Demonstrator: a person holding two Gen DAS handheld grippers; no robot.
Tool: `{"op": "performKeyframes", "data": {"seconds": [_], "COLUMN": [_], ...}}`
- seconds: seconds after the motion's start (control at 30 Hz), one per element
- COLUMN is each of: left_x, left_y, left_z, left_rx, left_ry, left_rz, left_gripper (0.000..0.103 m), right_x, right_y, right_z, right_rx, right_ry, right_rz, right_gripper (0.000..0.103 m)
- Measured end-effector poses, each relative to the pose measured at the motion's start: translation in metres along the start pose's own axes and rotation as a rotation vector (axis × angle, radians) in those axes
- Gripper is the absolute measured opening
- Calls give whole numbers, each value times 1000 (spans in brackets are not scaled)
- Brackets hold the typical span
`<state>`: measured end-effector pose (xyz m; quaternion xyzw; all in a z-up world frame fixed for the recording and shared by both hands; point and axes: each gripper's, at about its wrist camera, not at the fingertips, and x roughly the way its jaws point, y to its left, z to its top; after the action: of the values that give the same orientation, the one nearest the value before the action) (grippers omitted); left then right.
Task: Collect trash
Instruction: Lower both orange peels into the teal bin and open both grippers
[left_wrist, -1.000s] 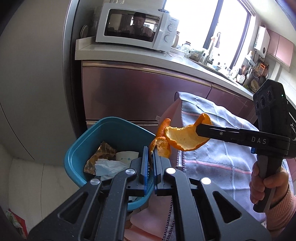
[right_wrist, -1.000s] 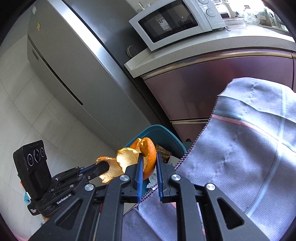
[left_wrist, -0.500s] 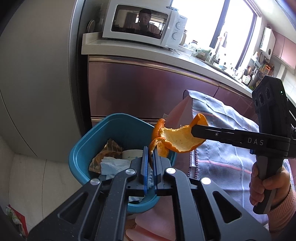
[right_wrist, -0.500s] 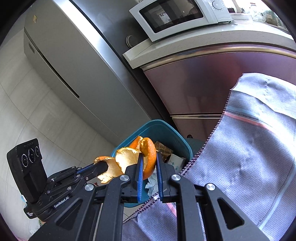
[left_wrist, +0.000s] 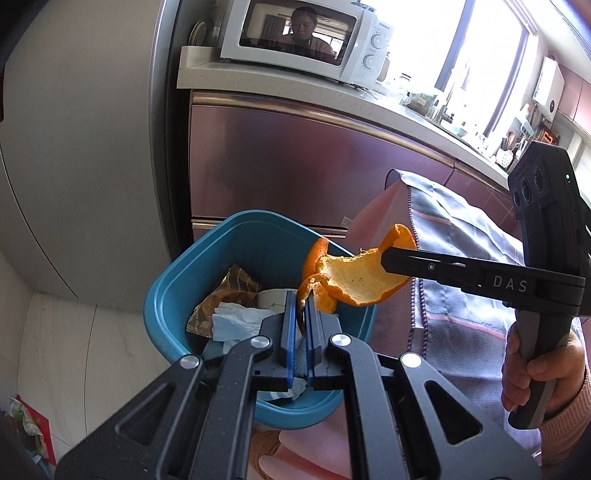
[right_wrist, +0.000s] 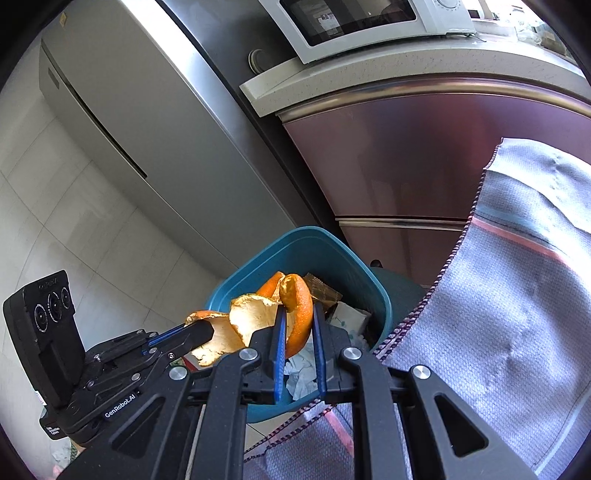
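- The left claw (left_wrist: 301, 306) is clamped nearly shut on one end of the orange peel (left_wrist: 354, 280); the right claw (right_wrist: 298, 325) pinches the other end.
- Compared with a second ago, both claws sit lower, and the peel now hangs over the blue bin (left_wrist: 166, 306).
- Crumpled paper (left_wrist: 236, 321) and what seems a wrapper (left_wrist: 225, 295) lie inside the bin.

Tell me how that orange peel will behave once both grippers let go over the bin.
The orange peel looks thin and curled, so probably light and limp. It spans from the left gripper to the right gripper, so it may tear if pulled. It hangs above the blue bin and should likely drop in.
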<state>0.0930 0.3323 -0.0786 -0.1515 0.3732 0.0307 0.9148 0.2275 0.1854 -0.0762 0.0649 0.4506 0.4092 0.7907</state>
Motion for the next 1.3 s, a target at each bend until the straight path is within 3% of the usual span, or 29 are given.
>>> {"op": "performKeyframes", "data": {"seconds": [0.33,0.6,0.93,1.2,1.3], "left_x": [19,32,49,23,6], "left_y": [12,18,24,11,2], "left_z": [-4,-6,-13,-17,-18], "left_rx": [-31,-34,-57,-31,-11], "left_ry": [35,55,82,2,-44], "left_rz": [24,46,59,21,4], "left_gripper": [5,6,19,33,42], "right_x": [24,40,40,10,-13], "right_y": [2,5,4,-1,-1], "right_z": [3,5,2,-8,-15], "right_rx": [-20,-35,-44,-42,-51], "right_ry": [46,93,83,7,-50], "right_rz": [-33,-57,-80,-61,-51], "right_gripper": [14,22,23,26,33]}}
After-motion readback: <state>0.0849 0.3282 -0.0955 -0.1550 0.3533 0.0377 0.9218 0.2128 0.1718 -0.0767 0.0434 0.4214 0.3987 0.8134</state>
